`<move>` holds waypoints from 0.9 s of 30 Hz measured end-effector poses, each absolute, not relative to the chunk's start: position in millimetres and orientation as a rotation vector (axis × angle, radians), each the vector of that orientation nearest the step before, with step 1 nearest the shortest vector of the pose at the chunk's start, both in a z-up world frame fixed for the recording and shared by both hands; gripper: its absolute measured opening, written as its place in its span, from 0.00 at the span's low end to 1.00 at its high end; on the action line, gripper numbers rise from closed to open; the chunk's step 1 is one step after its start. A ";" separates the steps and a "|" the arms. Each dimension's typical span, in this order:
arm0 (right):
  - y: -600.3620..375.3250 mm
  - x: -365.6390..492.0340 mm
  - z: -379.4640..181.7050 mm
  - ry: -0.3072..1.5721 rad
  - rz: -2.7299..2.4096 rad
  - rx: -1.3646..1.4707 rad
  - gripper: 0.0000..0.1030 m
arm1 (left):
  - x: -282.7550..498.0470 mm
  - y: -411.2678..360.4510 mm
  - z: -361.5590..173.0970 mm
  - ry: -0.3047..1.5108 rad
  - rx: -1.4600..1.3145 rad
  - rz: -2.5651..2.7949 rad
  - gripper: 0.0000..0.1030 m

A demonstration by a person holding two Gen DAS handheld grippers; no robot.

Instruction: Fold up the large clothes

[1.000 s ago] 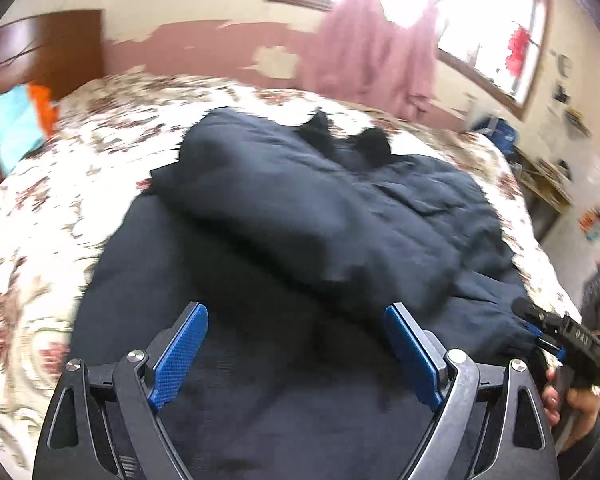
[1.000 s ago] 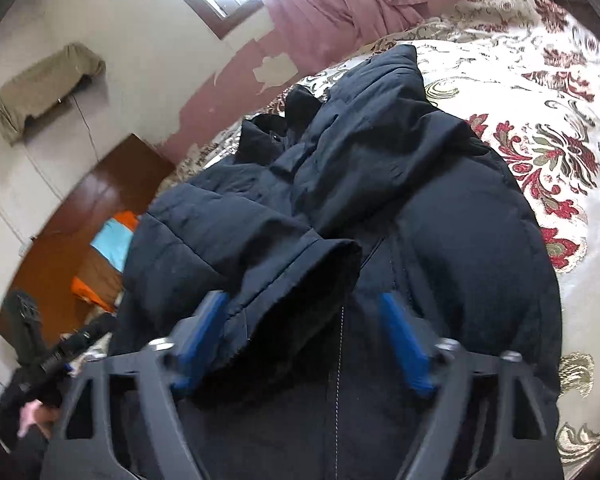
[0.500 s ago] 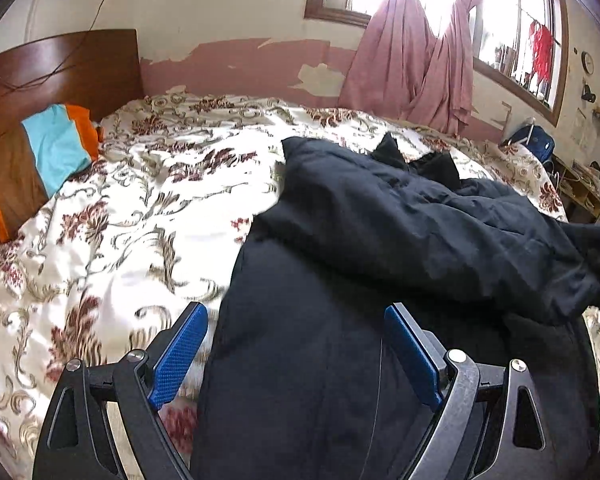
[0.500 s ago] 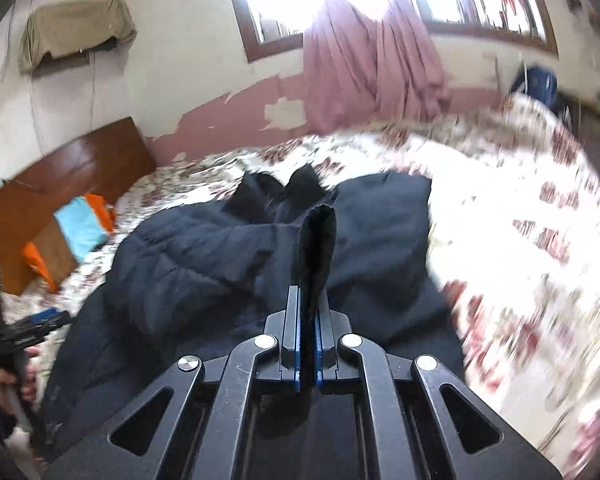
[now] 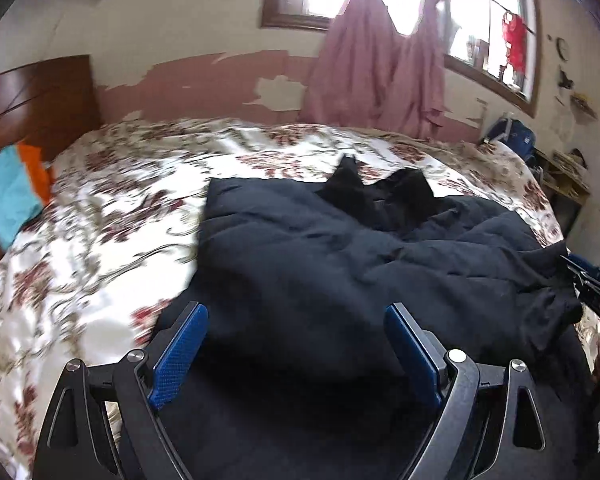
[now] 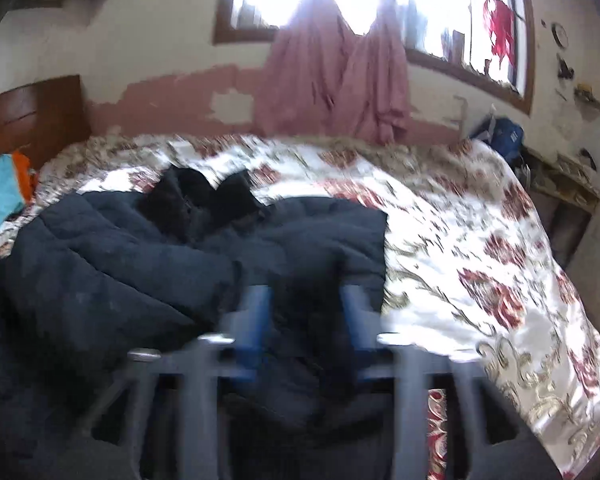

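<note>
Half a second back the right gripper [image 6: 304,320] was pinched shut on a sleeve; now its blurred blue fingers are seen parted, with dark fabric lying between them. The left gripper [image 5: 296,356] is held wide open just above the black padded jacket [image 5: 340,272], nothing gripped. The jacket is spread on the floral bedspread [image 5: 100,232], sleeves folded across its body, collar [image 5: 380,188] pointing toward the pink curtain [image 5: 380,72]. A wooden headboard [image 5: 36,104] and a turquoise-and-orange pillow [image 5: 8,192] are seen at the left, a blue backpack [image 6: 500,136] beside the bed's far corner.
</note>
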State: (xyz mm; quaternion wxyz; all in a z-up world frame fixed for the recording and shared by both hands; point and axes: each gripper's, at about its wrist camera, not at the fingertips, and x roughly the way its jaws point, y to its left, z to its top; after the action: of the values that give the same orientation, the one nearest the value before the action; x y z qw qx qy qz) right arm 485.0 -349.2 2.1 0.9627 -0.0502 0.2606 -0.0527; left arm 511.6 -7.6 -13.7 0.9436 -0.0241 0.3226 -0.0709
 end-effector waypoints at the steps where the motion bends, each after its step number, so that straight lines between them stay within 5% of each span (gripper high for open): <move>1: -342.2 483.1 2.2 0.513 -0.077 -0.105 0.55 | 516.2 -15.1 -15.6 0.667 -0.038 -0.151 0.87; 7: -310.1 495.8 -20.2 0.582 0.085 -0.193 0.53 | 534.6 -46.0 -43.6 0.732 0.058 -0.103 0.87; 15: -307.1 513.6 -68.5 0.740 0.085 -0.201 0.51 | 533.1 -58.1 -70.1 0.689 0.179 -0.037 1.00; 27: -303.0 517.5 -89.1 0.747 0.062 -0.245 0.52 | 529.0 -68.1 -86.9 0.655 0.265 0.010 1.00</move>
State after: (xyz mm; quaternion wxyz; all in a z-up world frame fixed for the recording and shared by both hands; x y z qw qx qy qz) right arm 517.5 -303.0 -89.1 0.9234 -0.1192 0.3637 0.0303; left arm 529.0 -68.1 -86.9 0.9383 0.1296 0.3205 0.0047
